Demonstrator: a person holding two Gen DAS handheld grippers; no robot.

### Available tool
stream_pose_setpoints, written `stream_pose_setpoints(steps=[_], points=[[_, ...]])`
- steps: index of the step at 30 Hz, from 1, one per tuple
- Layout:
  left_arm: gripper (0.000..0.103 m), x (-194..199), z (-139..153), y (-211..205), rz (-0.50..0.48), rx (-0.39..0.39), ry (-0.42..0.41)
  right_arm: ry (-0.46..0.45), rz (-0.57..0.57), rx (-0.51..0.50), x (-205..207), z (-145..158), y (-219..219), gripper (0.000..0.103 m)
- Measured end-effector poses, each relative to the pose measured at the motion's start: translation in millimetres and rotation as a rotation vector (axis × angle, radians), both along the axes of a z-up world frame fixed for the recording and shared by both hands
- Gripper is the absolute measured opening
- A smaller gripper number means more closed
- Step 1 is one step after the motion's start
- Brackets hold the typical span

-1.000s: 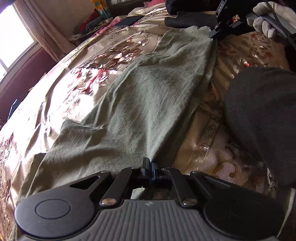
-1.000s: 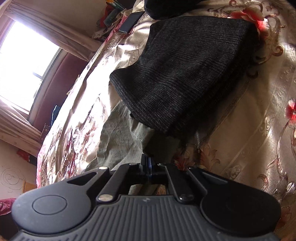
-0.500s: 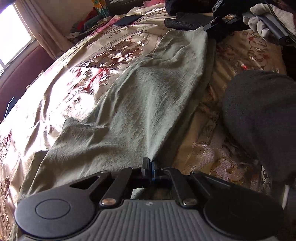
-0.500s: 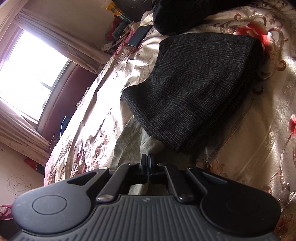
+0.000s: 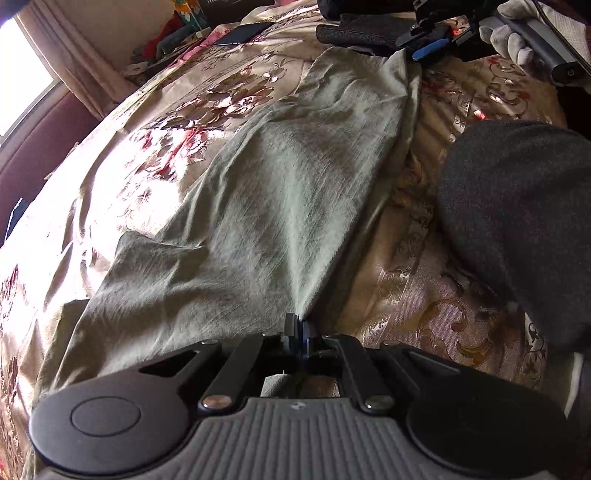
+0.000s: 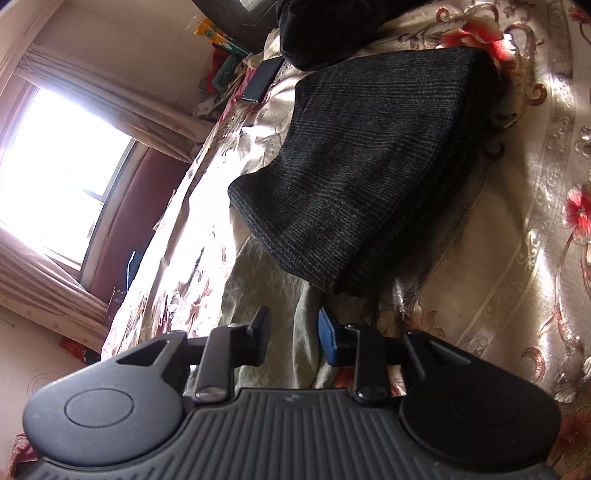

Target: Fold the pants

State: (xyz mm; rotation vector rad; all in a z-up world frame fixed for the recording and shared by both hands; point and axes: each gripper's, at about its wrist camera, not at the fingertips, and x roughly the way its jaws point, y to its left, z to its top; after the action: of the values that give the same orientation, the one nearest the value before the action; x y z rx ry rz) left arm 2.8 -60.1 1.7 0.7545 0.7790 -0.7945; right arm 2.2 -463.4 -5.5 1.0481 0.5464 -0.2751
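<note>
Olive-green pants (image 5: 280,192) lie stretched lengthwise over a floral bedspread (image 5: 155,147). My left gripper (image 5: 297,326) is shut on the near edge of the pants, pulling the cloth into a taut point. My right gripper (image 6: 293,332) is open, its jaws apart just above the far end of the pants (image 6: 280,295). It also shows in the left wrist view (image 5: 430,50) at the pants' far corner, held by a white-gloved hand (image 5: 511,26).
A folded dark grey knit garment (image 6: 369,162) lies just beyond the pants' far end. Another dark grey cloth (image 5: 517,214) sits to the right of the pants. A phone (image 6: 262,79) and clutter lie near the curtained window (image 6: 55,173).
My right gripper was shut on the far end of the pants and has now opened, letting the cloth go. The left gripper keeps its hold.
</note>
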Motion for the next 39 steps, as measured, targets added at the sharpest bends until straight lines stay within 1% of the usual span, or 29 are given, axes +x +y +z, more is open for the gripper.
stream_pose_setpoints(steps=[1,3,4,5,6,8,12,13,14,16,18,21,22,23,25,27,30,34,35,36,37,38,39], points=[[0.019,0.1,-0.2,-0.1,0.002,-0.001,0.001,0.013,0.019,-0.008,8.1,-2.5,1.2,0.04],[0.019,0.2,-0.6,-0.6,0.004,0.001,-0.001,0.052,0.007,-0.022,18.8,-7.1,3.8,0.04],[0.019,0.0,-0.7,-0.5,0.004,0.001,-0.001,0.07,0.006,-0.018,23.0,-10.0,4.3,0.036],[0.019,0.0,-0.5,-0.4,0.005,0.0,-0.002,0.085,0.001,-0.014,25.1,-12.2,4.7,0.016],[0.019,0.0,0.0,0.2,0.006,-0.003,-0.001,0.091,-0.002,-0.01,25.1,-12.5,5.5,0.004],[0.019,0.1,2.0,2.6,0.008,-0.014,0.002,0.076,-0.01,-0.013,20.0,-7.4,6.6,0.004],[0.019,-2.0,7.3,8.0,0.004,-0.027,0.008,0.011,-0.02,-0.028,-1.0,10.8,5.6,0.003],[0.019,-2.5,6.6,8.6,0.002,-0.025,0.014,0.011,-0.019,-0.037,-2.5,11.2,4.0,0.003],[0.019,-2.8,5.2,8.5,0.001,-0.022,0.018,0.032,-0.023,-0.048,-1.6,7.7,2.0,0.003],[0.019,-4.6,0.4,6.3,-0.008,-0.004,0.015,0.084,-0.011,-0.039,4.7,-3.9,-0.4,0.003],[0.018,-6.9,1.1,3.9,-0.026,0.011,0.004,0.107,-0.02,-0.029,6.0,-8.1,1.1,0.006],[0.019,-8.5,2.1,5.0,-0.036,0.025,0.004,0.085,-0.033,-0.017,-4.9,-5.7,0.4,0.011],[0.019,-8.7,2.1,5.9,-0.039,0.028,0.006,0.078,-0.045,-0.018,-11.9,-4.1,-0.3,0.019],[0.019,-8.8,2.3,6.5,-0.04,0.027,0.006,0.08,-0.052,-0.026,-16.6,-3.7,-0.2,0.032],[0.019,-8.9,2.9,7.0,-0.043,0.026,0.005,0.093,-0.061,-0.045,-23.8,-5.0,0.2,0.046],[0.019,-8.9,2.6,6.4,-0.04,0.026,0.004,0.082,-0.068,-0.026,-24.8,-12.0,-1.6,0.047],[0.019,-9.4,2.1,5.8,-0.031,0.028,0.003,0.046,-0.063,0.019,-13.8,-23.3,-2.2,0.047],[0.019,-8.2,2.5,5.4,-0.01,0.022,0.013,-0.018,-0.071,0.001,4.4,-34.8,0.7,0.047],[0.019,-7.2,2.5,5.0,-0.002,0.019,0.017,-0.023,-0.079,0.001,6.7,-35.9,0.8,0.036],[0.019,-5.9,2.7,4.8,0.006,0.014,0.021,-0.016,-0.084,0.01,9.8,-36.2,0.5,0.021],[0.019,-4.9,3.1,4.3,0.012,0.012,0.023,-0.012,-0.075,0.045,11.4,-37.0,-0.8,0.008],[0.019,-4.2,3.8,3.9,0.017,0.009,0.022,-0.031,-0.074,0.082,8.9,-35.5,-2.2,0.008],[0.019,-4.5,5.0,3.4,0.019,0.005,0.017,-0.057,-0.075,0.09,4.7,-27.7,-3.0,0.007]])
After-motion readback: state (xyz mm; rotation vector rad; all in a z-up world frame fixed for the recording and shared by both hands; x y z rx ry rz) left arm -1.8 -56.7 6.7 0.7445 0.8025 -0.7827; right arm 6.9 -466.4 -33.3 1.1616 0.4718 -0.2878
